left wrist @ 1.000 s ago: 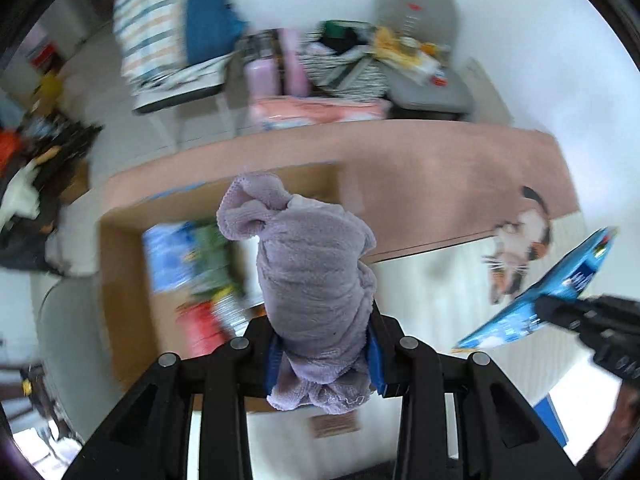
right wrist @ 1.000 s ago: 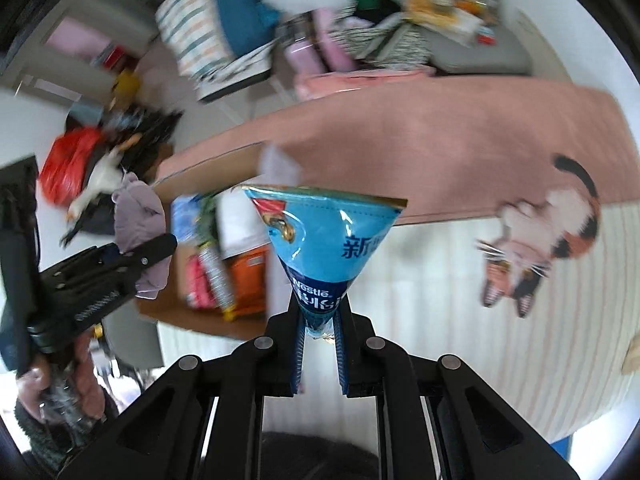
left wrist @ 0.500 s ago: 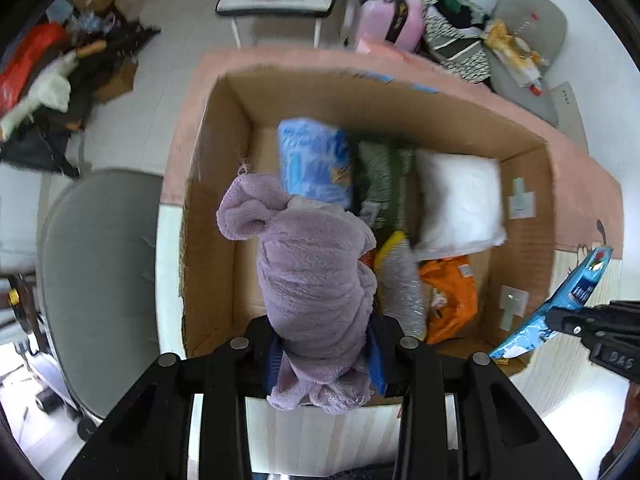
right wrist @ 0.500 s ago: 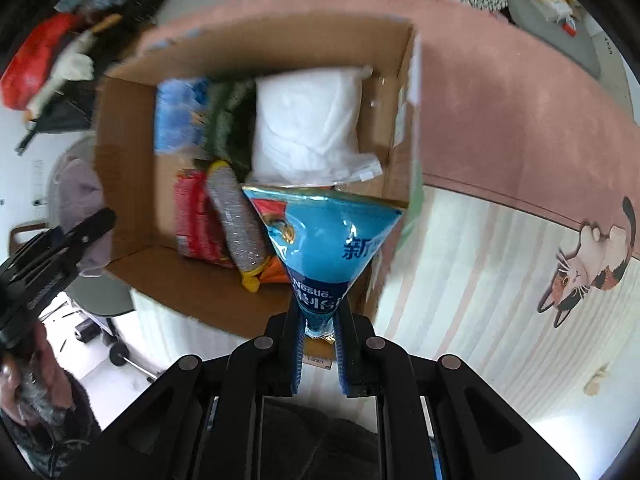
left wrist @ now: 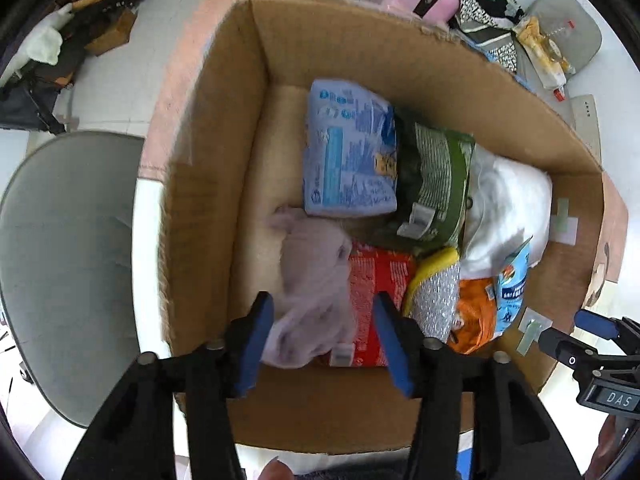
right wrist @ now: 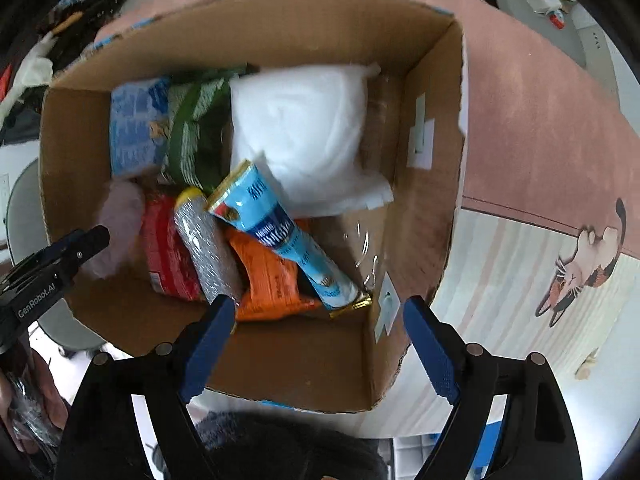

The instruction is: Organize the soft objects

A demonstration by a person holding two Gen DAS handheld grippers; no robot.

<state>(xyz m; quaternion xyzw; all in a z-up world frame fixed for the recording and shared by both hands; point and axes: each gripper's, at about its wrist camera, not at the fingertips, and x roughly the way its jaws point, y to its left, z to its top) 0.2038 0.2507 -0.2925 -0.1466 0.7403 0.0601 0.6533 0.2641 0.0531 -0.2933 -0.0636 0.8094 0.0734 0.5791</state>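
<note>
Left gripper (left wrist: 324, 334) and right gripper (right wrist: 320, 346) both hang with jaws spread wide, pointing downward.

Your brown cardboard box (right wrist: 420, 216) holds a lilac fleece cloth (left wrist: 310, 280), pale blue printed pack (left wrist: 348, 152), green-and-white striped bag (left wrist: 436, 184), plain white pillow (right wrist: 304, 136), red pack (right wrist: 164, 248), orange bag (right wrist: 268, 276), sky-blue gold-edged pouch (right wrist: 280, 236).

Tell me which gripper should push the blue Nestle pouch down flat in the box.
Right. The right gripper hangs open just above the blue Nestle pouch, which leans across the orange bag. The left gripper is open over the purple plush at the cardboard box's opposite side.
</note>
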